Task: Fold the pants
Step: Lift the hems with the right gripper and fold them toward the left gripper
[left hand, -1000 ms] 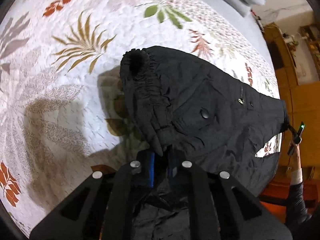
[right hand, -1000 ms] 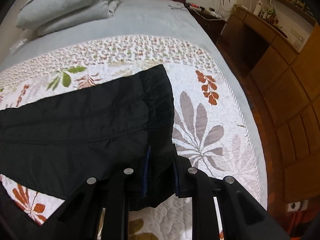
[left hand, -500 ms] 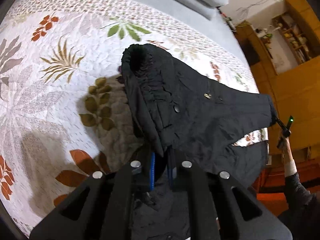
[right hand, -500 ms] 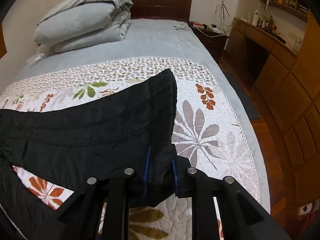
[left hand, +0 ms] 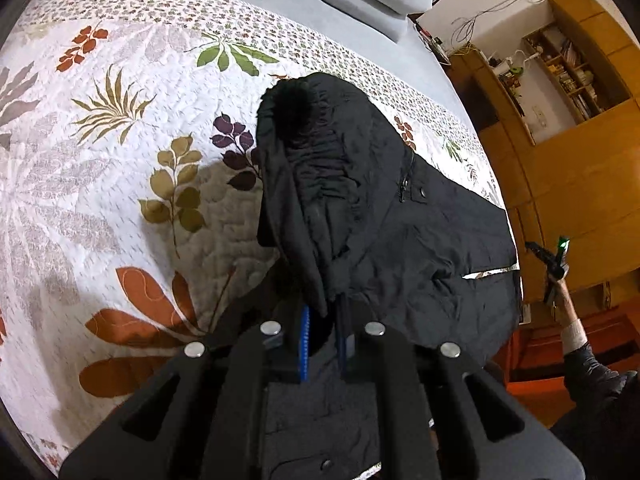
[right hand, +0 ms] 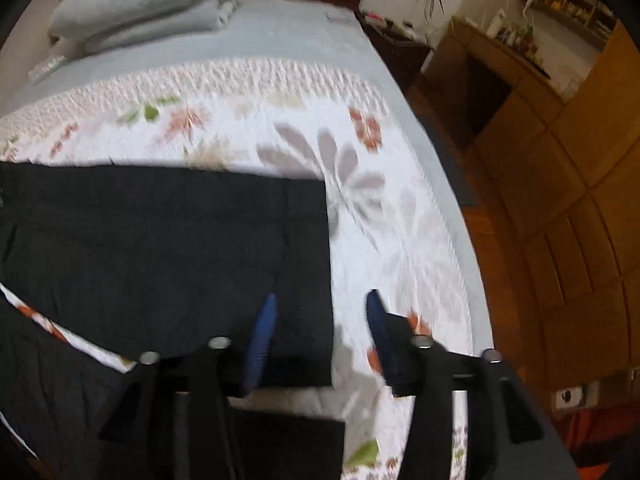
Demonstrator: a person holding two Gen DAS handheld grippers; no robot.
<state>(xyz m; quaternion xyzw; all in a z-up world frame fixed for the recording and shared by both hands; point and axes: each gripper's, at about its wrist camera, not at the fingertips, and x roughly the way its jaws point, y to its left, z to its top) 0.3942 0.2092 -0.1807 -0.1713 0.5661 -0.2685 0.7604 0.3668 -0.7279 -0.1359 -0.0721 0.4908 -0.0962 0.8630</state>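
Note:
Black pants lie on a floral quilt. My left gripper is shut on the pants' gathered waistband and holds it raised and bunched above the quilt. The legs stretch away to the right. In the right wrist view one pant leg lies flat, its hem at the right. My right gripper is open just above the hem corner, holding nothing. A second leg runs along the lower left.
Folded grey bedding sits at the head of the bed. Wooden cabinets and a shelf stand to the right past the bed's edge. The right hand and its gripper show in the left wrist view.
My right gripper has opened and let the pant leg hem drop flat on the quilt. My left gripper keeps its hold and has drawn the waistband across the quilt.

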